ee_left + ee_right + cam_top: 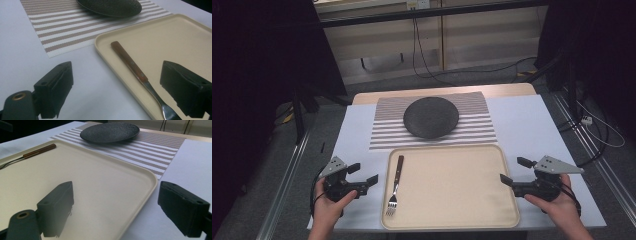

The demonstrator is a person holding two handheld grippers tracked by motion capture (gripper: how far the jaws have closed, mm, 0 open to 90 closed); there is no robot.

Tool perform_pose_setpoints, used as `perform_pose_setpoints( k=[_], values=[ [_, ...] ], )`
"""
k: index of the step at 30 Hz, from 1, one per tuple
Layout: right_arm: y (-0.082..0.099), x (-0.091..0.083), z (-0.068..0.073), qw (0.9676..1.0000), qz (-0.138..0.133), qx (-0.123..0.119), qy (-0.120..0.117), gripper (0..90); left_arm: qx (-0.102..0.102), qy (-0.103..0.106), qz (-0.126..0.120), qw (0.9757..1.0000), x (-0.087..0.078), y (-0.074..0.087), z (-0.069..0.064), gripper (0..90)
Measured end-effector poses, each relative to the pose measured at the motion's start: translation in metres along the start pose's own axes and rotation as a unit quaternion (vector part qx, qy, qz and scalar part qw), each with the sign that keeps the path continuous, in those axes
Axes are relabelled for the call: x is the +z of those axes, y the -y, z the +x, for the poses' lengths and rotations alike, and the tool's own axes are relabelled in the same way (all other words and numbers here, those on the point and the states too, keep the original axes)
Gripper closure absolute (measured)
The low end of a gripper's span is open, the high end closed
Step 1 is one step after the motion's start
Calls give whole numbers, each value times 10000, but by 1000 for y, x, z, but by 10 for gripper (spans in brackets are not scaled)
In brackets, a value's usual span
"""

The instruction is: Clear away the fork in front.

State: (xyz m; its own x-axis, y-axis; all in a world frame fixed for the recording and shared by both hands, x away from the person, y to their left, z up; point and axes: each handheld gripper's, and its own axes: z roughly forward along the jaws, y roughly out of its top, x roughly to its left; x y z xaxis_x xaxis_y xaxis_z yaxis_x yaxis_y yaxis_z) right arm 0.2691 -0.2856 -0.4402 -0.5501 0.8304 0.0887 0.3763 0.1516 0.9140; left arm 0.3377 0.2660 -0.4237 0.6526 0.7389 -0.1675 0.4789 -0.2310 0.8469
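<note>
A white table [522,125] is laid with a striped mat [384,135] beyond both grippers and a beige tray [452,185] between them, presumably as staging for a place setting; a dark plate [431,117] is centred on the mat. A fork [395,185] is seen just inside the tray's raised rim nearest the left gripper [362,175], handle pointing away, so the rim must be cleared. Both the left and the right gripper [513,171] are held with jaws spread and empty, over bare table outside the tray's edges.
</note>
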Motion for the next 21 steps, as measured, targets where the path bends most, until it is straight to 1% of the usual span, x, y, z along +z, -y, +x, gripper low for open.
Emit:
perform_pose_setpoints(
  k=[4,8,11,14,16,19,21],
  values=[
    [2,-2,-1,10000,0,19,1,132,9,5,8,10000,1,1,0,113],
    [4,-3,-2,10000,-46,68,-5,132,60,14,51,10000,3,1,0,111],
    [4,-5,-3,9999,-84,98,3,132,57,15,56,10000,4,2,0,110],
    [6,-7,-5,9999,-64,107,22,132,48,12,55,10000,5,1,0,110],
    [7,-8,-5,9999,-60,119,48,132,83,11,74,9999,6,1,0,110],
    [8,-8,-6,9999,-54,130,69,132,61,38,63,10000,7,1,0,110],
    [8,-7,-6,9999,-33,128,83,131,63,7,101,9999,8,2,2,109]
  ],
)
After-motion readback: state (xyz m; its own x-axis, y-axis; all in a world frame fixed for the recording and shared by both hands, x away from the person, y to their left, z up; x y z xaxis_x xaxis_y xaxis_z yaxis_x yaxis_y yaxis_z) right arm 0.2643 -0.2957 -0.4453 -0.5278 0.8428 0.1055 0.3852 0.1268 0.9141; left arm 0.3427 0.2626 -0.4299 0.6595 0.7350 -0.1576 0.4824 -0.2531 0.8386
